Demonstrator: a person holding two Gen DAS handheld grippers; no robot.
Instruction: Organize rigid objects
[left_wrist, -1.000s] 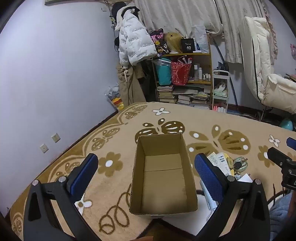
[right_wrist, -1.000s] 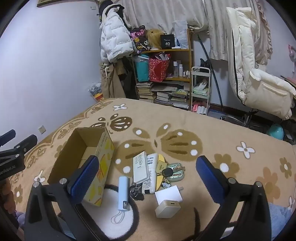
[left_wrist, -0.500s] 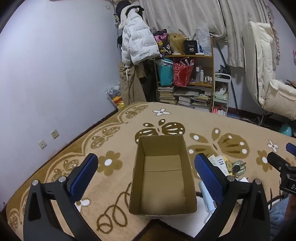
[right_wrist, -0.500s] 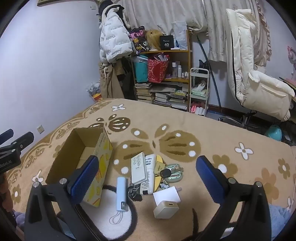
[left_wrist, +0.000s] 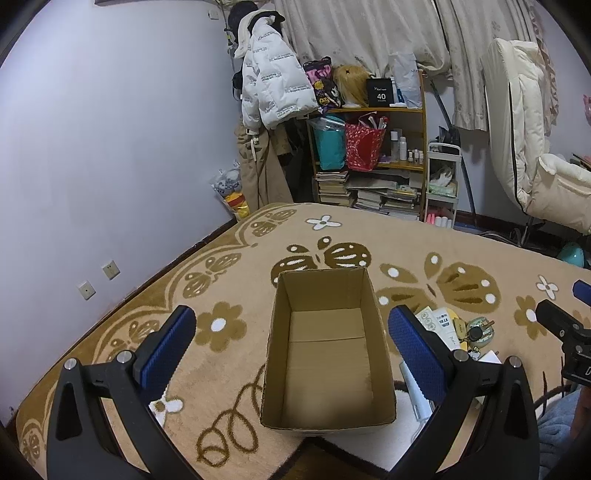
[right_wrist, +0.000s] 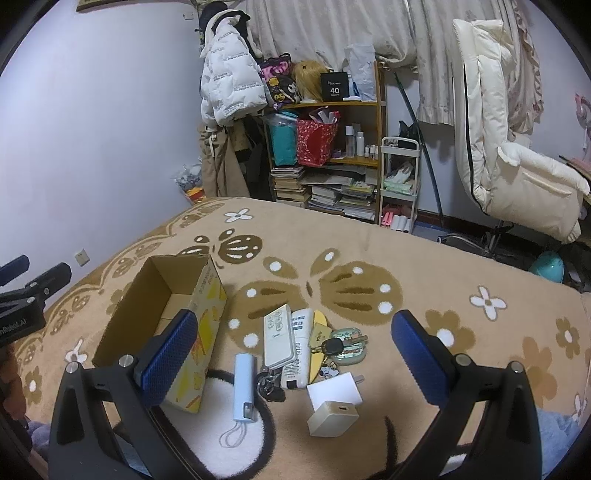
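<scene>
An empty open cardboard box (left_wrist: 327, 354) (right_wrist: 162, 325) lies on the patterned blanket. My left gripper (left_wrist: 291, 350) hovers over it, wide open and holding nothing. To the box's right is a small heap: a white remote (right_wrist: 279, 339), a white tube (right_wrist: 301, 349), a pale blue cylinder with a cord (right_wrist: 243, 386), a white charger cube (right_wrist: 334, 404), and keys on a green case (right_wrist: 345, 347). My right gripper (right_wrist: 291, 354) hangs above that heap, wide open and clear of it. The heap is partly hidden behind the right finger in the left wrist view.
The blanket (right_wrist: 369, 258) covers a bed that ends at a lilac wall (left_wrist: 110, 147) on the left. Beyond the far edge stand a cluttered wooden shelf (right_wrist: 332, 147), a hanging white jacket (left_wrist: 273, 85) and a cream padded chair (right_wrist: 517, 147).
Both grippers have risen and tilted slightly, so the room shows a bit more. Box and objects lie where they were.
</scene>
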